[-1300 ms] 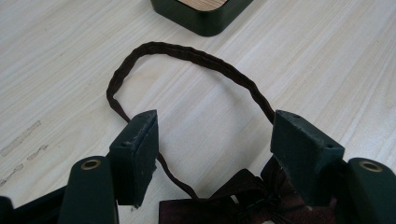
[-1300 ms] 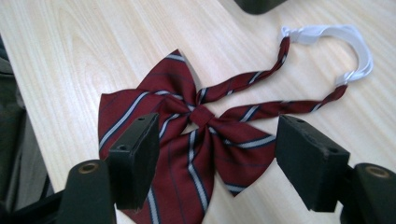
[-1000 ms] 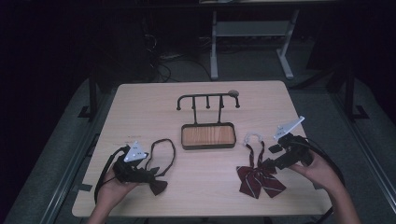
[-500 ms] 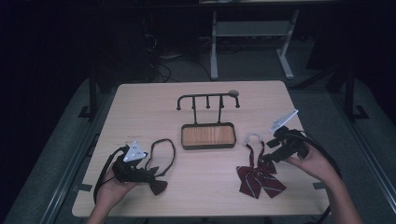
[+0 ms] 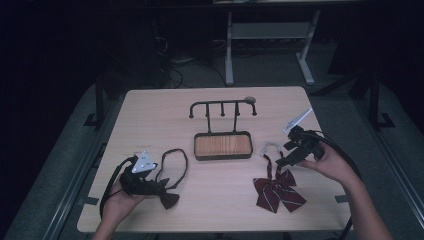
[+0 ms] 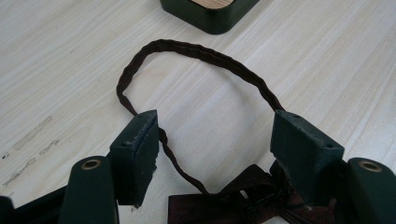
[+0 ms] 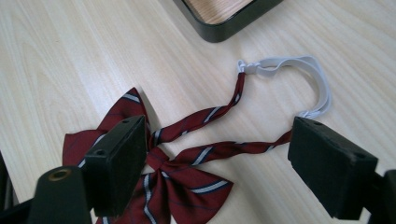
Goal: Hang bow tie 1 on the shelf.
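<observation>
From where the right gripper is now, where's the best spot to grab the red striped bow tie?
Probably the knot of the red striped bow tie, coming straight down from above. It is the bulkiest part and lies flat on the table, between the open jaws of the right gripper. The thin straps and white elastic loop give less to pinch.

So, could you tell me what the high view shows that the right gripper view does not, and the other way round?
High view alone: the left gripper over the dark bow tie with its loop, the hook rail of the rack, and both forearms. Right gripper view alone: close detail, namely the right gripper with jaws open astride the striped red bow tie, and the clasp where the red strap meets the white elastic band. Shared: the red bow tie, its white band, the rack's wooden tray and the table.
</observation>
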{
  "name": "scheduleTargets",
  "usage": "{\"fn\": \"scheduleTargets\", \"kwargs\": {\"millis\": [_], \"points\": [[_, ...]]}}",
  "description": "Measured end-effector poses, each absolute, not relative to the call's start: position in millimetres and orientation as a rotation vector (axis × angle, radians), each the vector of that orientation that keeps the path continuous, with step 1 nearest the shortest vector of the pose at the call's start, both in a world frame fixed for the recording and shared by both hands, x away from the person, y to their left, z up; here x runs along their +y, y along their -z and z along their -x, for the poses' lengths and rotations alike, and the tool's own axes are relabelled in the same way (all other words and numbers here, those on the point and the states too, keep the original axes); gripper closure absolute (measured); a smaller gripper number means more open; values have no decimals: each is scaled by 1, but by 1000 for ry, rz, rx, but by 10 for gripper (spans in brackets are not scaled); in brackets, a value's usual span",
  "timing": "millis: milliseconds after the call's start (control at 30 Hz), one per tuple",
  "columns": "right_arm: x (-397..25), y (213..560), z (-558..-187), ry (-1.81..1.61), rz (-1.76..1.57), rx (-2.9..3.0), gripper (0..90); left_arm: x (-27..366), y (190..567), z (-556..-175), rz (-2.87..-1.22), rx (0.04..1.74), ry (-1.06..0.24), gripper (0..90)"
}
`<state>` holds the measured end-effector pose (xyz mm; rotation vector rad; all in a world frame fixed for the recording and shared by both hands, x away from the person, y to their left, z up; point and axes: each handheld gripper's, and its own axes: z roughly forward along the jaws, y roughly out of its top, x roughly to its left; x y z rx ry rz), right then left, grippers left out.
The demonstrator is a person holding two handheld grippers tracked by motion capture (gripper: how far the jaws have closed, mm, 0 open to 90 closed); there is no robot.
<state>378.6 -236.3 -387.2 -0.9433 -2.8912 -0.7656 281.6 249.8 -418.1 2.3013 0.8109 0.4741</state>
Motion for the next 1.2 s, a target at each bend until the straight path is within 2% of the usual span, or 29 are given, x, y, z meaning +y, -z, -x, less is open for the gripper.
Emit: {"fn": "scheduleTargets", "kwargs": {"millis": [500, 833, 1200], "points": [[-226, 394, -411, 666, 1000, -2893, 273, 249, 418, -281, -2302, 805, -475, 332], [-219, 412, -422, 506, 1039, -2918, 330, 249, 418, -281, -2301, 804, -473, 332], [-221, 416, -430, 473, 1096, -2920, 390, 249, 417, -281, -2300, 803, -473, 332]]}}
